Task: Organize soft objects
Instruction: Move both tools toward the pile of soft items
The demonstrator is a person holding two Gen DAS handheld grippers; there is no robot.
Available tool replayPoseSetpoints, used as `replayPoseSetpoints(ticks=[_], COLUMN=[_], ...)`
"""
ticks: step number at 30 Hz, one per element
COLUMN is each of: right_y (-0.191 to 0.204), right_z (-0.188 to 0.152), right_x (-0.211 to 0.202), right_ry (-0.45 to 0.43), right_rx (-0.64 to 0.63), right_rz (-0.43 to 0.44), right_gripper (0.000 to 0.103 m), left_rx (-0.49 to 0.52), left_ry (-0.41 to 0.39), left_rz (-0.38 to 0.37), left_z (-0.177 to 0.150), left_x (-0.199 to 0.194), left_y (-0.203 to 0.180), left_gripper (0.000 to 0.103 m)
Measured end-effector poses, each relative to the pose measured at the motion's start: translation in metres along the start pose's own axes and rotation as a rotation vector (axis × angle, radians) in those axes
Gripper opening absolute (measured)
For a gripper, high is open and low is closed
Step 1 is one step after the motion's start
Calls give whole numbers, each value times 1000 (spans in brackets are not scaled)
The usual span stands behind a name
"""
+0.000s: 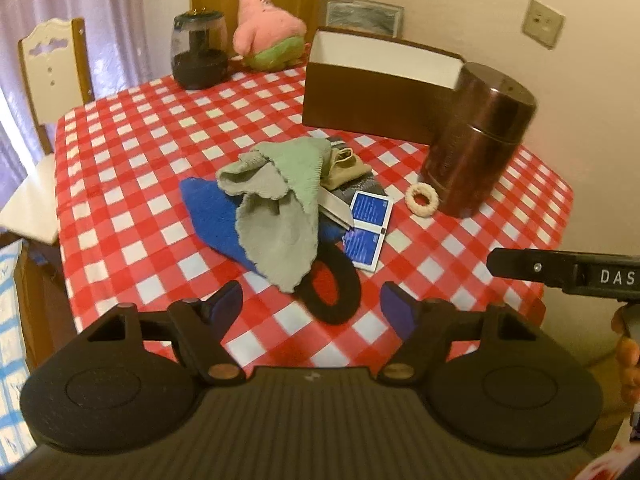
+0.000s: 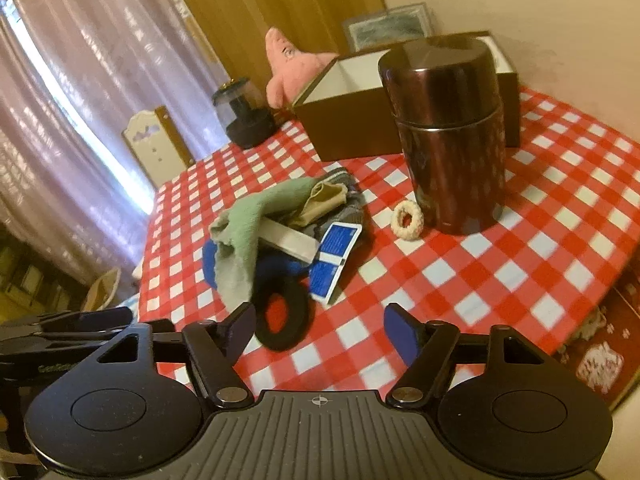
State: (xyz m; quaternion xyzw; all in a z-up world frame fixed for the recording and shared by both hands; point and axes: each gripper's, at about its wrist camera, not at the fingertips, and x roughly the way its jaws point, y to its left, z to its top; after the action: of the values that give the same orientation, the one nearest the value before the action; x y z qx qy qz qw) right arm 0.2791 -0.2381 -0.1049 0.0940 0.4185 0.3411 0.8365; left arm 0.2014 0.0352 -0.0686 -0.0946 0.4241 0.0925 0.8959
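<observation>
A pile of soft things lies mid-table: a grey-green cloth (image 1: 280, 208) (image 2: 240, 232) over a blue towel (image 1: 212, 216) (image 2: 210, 262), a beige and grey sock bundle (image 1: 348, 168) (image 2: 324, 200), and a black ring (image 1: 332, 292) (image 2: 284, 316) at the front. A cream scrunchie (image 1: 422, 198) (image 2: 407, 218) lies by the canister. An open brown box (image 1: 376, 92) (image 2: 360, 120) stands behind. A pink plush (image 1: 266, 24) (image 2: 290, 66) sits at the far edge. My left gripper (image 1: 312, 304) is open and empty, just short of the black ring. My right gripper (image 2: 320, 328) is open and empty, right of the ring.
A tall brown canister (image 1: 478, 136) (image 2: 448, 132) stands right of the pile. A blue-and-white packet (image 1: 366, 232) (image 2: 334, 260) and a flat white piece (image 2: 288, 242) lie in the pile. A dark jar (image 1: 198, 52) (image 2: 242, 116) and a chair (image 1: 52, 68) are far left.
</observation>
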Motion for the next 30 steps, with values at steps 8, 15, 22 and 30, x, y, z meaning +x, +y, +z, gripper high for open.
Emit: replayPoseSetpoints(ticks=[8, 15, 22, 30], right_y=[-45, -71, -77, -76], right_z=[30, 38, 35, 36], right_x=[48, 93, 125, 147], right_ry=[98, 160, 185, 158], right_rx=[-14, 76, 133, 193], right_rz=[123, 205, 205, 190], right_gripper=[50, 44, 38, 35], left_rx=[-65, -109, -132, -135], left_ry=[21, 60, 97, 136], left_rz=[105, 165, 168, 128], left_z=[9, 7, 3, 5], left_x=[37, 55, 68, 85], left_y=[-20, -18, -4, 12], left_gripper=[69, 69, 69, 66])
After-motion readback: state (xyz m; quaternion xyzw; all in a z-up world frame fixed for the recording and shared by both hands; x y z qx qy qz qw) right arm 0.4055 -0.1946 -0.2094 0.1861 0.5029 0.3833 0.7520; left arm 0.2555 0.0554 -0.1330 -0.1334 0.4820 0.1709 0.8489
